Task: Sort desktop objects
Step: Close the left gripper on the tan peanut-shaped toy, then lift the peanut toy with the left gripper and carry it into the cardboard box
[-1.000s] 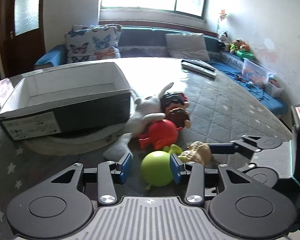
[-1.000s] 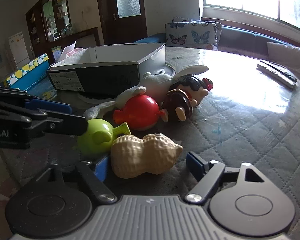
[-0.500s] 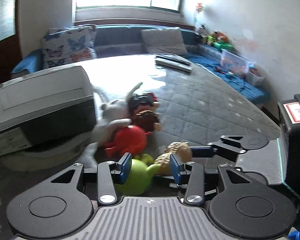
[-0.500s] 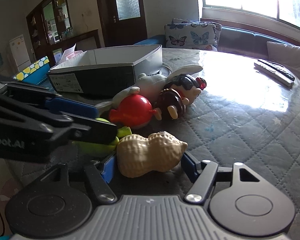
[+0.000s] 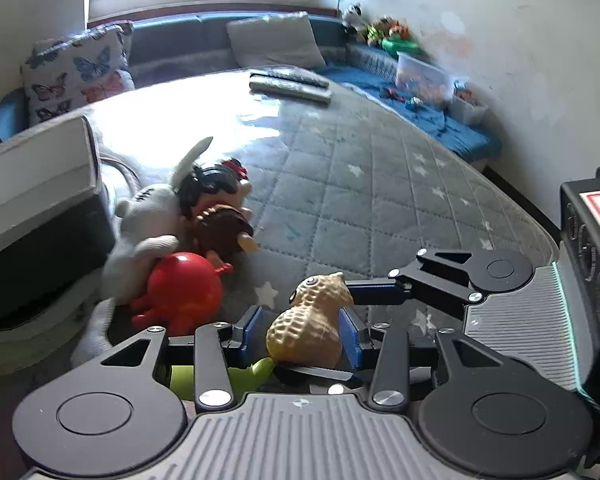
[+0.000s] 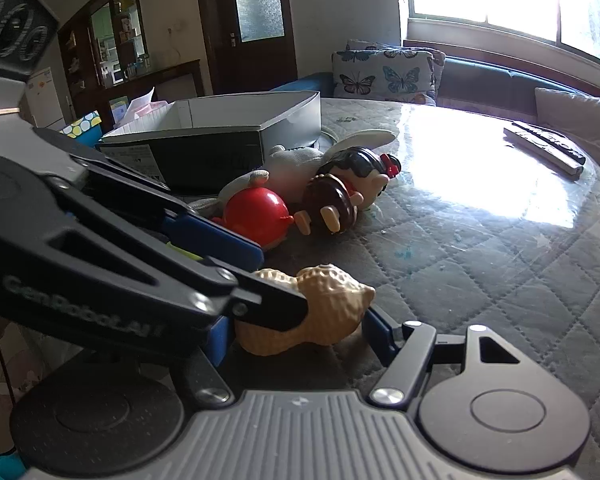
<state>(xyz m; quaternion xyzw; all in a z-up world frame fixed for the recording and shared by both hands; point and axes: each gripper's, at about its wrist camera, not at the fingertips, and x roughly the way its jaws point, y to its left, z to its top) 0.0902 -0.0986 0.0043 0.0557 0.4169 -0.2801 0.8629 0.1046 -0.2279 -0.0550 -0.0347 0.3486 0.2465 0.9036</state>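
A tan peanut toy (image 5: 312, 326) lies on the quilted table; it also shows in the right wrist view (image 6: 324, 308). My left gripper (image 5: 300, 332) is open with its blue pads on either side of the peanut. My right gripper (image 6: 300, 336) is open and also straddles the peanut, crossing the left one. A green toy (image 5: 220, 374) lies under the left gripper's fingers, mostly hidden. A red round toy (image 5: 184, 290), a brown toy (image 5: 222, 232), a black-haired doll (image 5: 214, 190) and a white plush rabbit (image 5: 148, 216) lie in a pile beside an open cardboard box (image 6: 220, 140).
Two remote controls (image 5: 290, 86) lie at the far side of the table. A sofa with cushions (image 5: 72, 76) runs behind the table. The table's right edge (image 5: 512, 208) drops off towards a blue bench with toy bins.
My left gripper has swung right, off the green toy, and now straddles the peanut. The right gripper has moved forward around the peanut, and the left gripper now crosses over its left finger.
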